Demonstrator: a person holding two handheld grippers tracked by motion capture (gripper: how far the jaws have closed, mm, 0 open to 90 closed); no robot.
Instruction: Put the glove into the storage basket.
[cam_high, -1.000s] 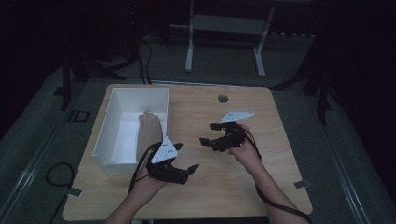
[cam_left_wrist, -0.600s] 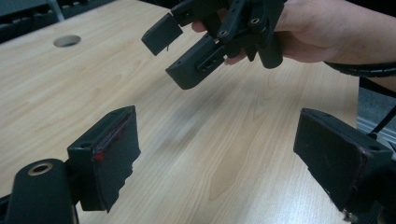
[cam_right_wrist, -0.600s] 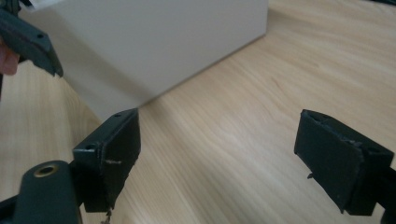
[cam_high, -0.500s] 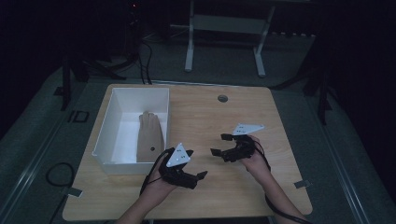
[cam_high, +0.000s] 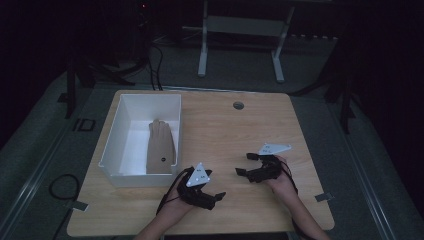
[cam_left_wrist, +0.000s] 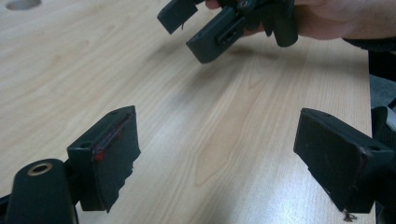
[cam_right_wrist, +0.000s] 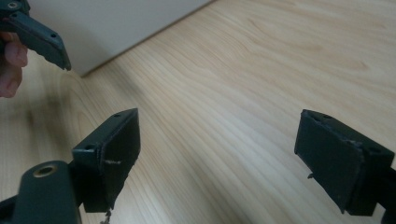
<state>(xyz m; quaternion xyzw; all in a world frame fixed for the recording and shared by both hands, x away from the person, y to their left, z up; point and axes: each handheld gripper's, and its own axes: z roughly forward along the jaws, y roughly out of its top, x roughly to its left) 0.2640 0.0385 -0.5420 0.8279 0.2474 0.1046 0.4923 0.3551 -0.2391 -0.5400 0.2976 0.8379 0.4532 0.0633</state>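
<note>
A tan glove (cam_high: 161, 145) lies flat inside the white box (cam_high: 116, 145) on the left of the wooden table (cam_high: 240, 130). My left gripper (cam_high: 216, 198) hovers just off the box's near right corner, pointing right, jaws open with nothing between them (cam_left_wrist: 224, 158). My right gripper (cam_high: 244, 164) is a short way to its right, pointing left toward it, also open with nothing held (cam_right_wrist: 224, 158). The two grippers face each other over bare wood. The right gripper (cam_left_wrist: 219, 28) appears at the top of the left gripper view, and a left jaw tip (cam_right_wrist: 39, 35) at the upper left of the right gripper view.
The box's white wall (cam_right_wrist: 116, 23) stands close ahead of the right gripper. A round cable hole (cam_high: 238, 105) sits near the table's far edge. A metal stand (cam_high: 240, 40) stands on the dark floor beyond the table.
Both hands have drawn back toward the table's near edge and sunk lower. The left gripper has left the box's edge, so the whole glove now shows. Both jaws stay open.
</note>
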